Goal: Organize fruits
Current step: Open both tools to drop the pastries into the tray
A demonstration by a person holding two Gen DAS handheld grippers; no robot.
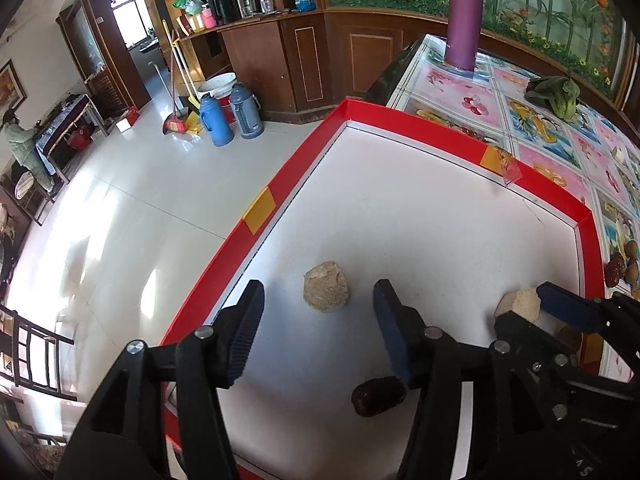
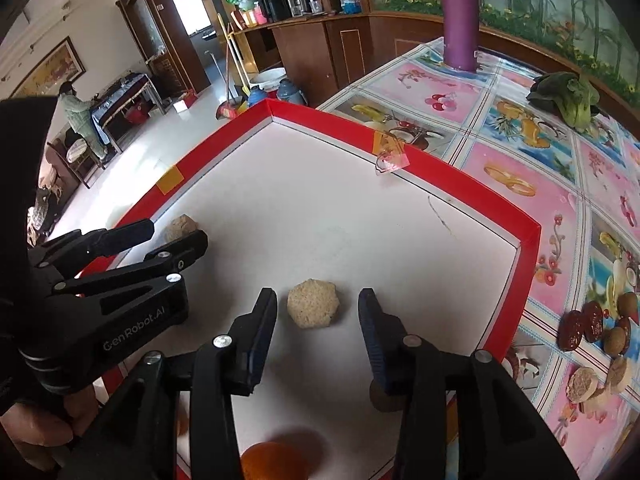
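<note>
**Bench, tray and what is lying on them**

A bench [image 2: 520, 152] is wearing a fruit-print cloth. A red-rimmed white tray [image 2: 440, 168] is lying on it. On the tray two beige lumps [image 2: 313, 309] [image 2: 182, 227], a date [image 1: 378, 396] and an orange [image 2: 267, 460] are resting. On the cloth a purple flask [image 2: 460, 20] is standing, greens [image 2: 568, 98] are lying, and dried fruits [image 2: 596, 344] are sitting beside the tray.
</note>
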